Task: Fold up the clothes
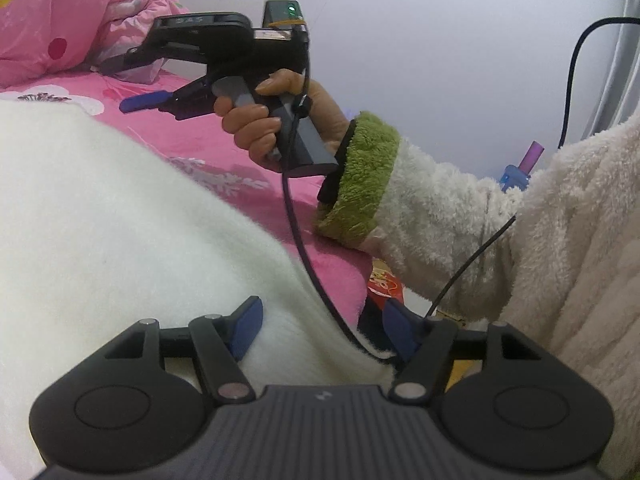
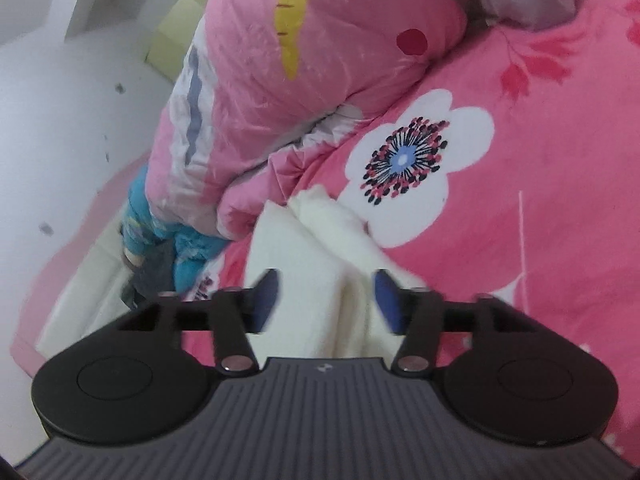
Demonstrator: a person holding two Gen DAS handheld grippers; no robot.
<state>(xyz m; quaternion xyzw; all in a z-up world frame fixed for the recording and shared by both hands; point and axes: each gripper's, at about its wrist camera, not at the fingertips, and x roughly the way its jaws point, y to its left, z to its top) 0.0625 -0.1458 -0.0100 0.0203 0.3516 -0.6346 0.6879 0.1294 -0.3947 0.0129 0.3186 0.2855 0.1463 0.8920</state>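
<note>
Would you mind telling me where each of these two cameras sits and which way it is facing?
Left wrist view: on the left gripper, facing across the white garment toward the right gripper, held by a hand in a green-cuffed sleeve.
Right wrist view: on the right gripper, looking down at the garment's folds, the flowered pink bedsheet and a pink quilt.
Shared: garment, sheet, quilt.
</note>
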